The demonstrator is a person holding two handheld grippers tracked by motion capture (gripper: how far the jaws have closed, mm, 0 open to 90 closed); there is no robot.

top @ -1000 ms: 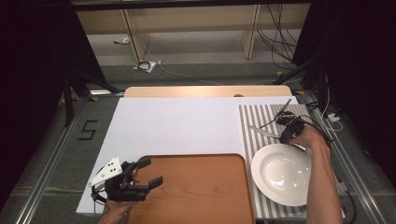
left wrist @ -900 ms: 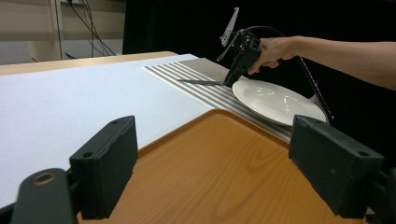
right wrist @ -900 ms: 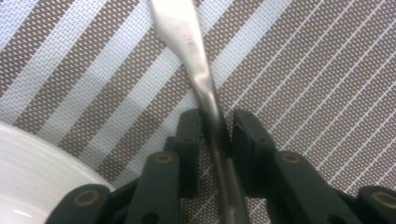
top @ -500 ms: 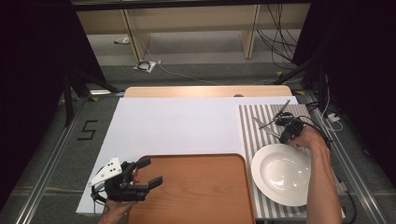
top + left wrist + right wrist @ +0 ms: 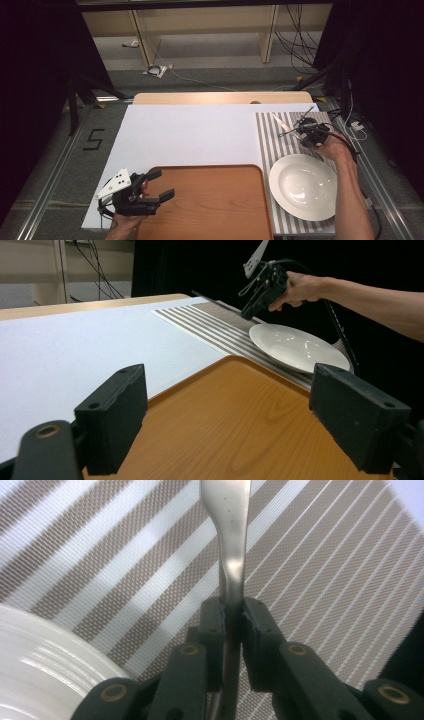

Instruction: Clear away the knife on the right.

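A person's left claw [image 5: 159, 191] hangs wide open over the near-left corner of the wooden tray [image 5: 210, 200] at about 7 o'clock on the desk [image 5: 190, 135], nothing between its jaws; in the left gripper view the two black pads stand well apart above bare tray. To the tray's right, at 4 o'clock, a white plate [image 5: 303, 186] rests on the striped mat [image 5: 272, 140]. Beyond the plate's far rim, at about 2 o'clock, the right claw [image 5: 300, 131] has just been closing and is pinched on the handle of a metal utensil [image 5: 228, 540], the pads pressing its narrow neck from both sides in the right gripper view. The step in hand looks like lifting the utensil off the mat; done well, it would mean keeping the squeeze firm on that thin, smooth stem, raising it straight so it does not pivot in the pads, and steering clear of the plate rim just beside it. The left claw is best held where it is, out of the way. Which utensil this is cannot be told: its working end runs out of the top of the right gripper view, and from the high view it is a thin glint near the claw. Whether its far end is touching the mat is unclear. The tray's near edge is cut off at the bottom of the high view.
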